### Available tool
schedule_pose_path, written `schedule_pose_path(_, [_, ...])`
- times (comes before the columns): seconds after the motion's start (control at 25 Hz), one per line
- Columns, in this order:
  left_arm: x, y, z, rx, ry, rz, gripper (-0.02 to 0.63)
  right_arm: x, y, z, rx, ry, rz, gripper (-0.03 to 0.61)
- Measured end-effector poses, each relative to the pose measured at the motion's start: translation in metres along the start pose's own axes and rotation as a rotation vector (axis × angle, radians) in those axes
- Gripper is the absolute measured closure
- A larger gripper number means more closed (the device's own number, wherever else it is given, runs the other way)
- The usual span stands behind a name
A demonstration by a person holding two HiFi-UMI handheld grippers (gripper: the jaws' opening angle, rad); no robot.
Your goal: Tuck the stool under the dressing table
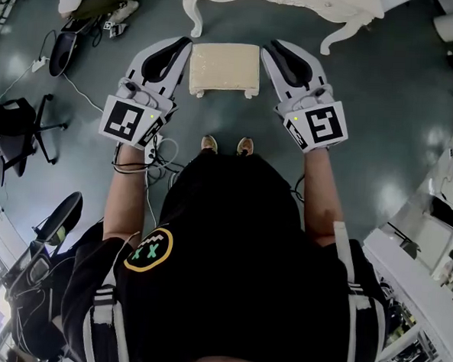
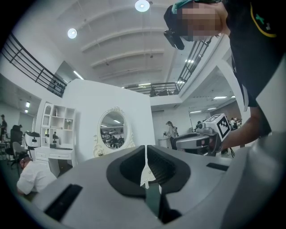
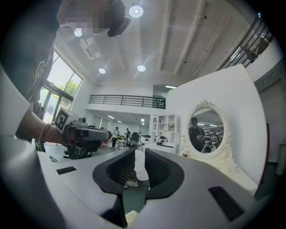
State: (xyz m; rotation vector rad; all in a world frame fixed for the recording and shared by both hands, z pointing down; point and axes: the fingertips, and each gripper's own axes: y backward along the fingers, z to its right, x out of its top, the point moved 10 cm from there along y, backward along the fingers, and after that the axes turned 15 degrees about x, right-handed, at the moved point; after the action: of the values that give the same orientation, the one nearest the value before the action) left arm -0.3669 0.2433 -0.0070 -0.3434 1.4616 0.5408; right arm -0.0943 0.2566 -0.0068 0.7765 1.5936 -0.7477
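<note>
head view: cream stool [image 1: 225, 69] on grey floor [image 1: 385, 94], just in front of white dressing desk [image 1: 339, 26], not yet under it, facing the gap between its front legs. left tongs [image 1: 181, 47] and right tongs [image 1: 274, 51] flank it. office chair [image 1: 23, 129] and cables [image 1: 163, 153] at left.
left gripper view: left tongs pressed together, empty; oval mirror [image 2: 113, 130] and shelf unit [image 2: 56, 129] ahead.
right gripper view: right tongs a narrow slit apart, empty; mirror at right.

Stool [image 1: 224, 68] w/ cream cloth seat, glossy grey floor [image 1: 399, 118]
</note>
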Motion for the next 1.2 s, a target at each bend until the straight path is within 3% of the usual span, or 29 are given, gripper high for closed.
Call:
schedule_pose_path(0.04, [-0.001,0.0,0.0,-0.003,0.003,0.001,0.583,-0.001,0.0,0.0,0.001,-0.002,0.001,0.484])
schedule_pose_path(0.32, [-0.001,-0.003,0.002,-0.037,-0.01,-0.016,0.386,0.0,0.0,0.002,0.009,-0.012,0.004,0.408])
schedule_pose_path(0.52, [-0.004,-0.003,0.007,-0.045,-0.067,-0.035,0.264,-0.001,0.002,0.003,0.01,-0.022,0.008,0.305])
schedule_pose_path(0.64, [-0.001,-0.003,0.011,-0.048,-0.052,-0.027,0.214,0.0,0.003,0.002,0.015,-0.025,0.006,0.239])
schedule_pose_path(0.84, [-0.003,0.003,0.006,-0.052,-0.058,0.001,0.156,0.005,0.002,-0.002,0.044,-0.033,0.015,0.044])
schedule_pose_path(1.2, [-0.006,0.007,0.002,-0.04,-0.069,0.012,0.149,0.001,-0.003,-0.005,0.045,-0.015,-0.006,0.018])
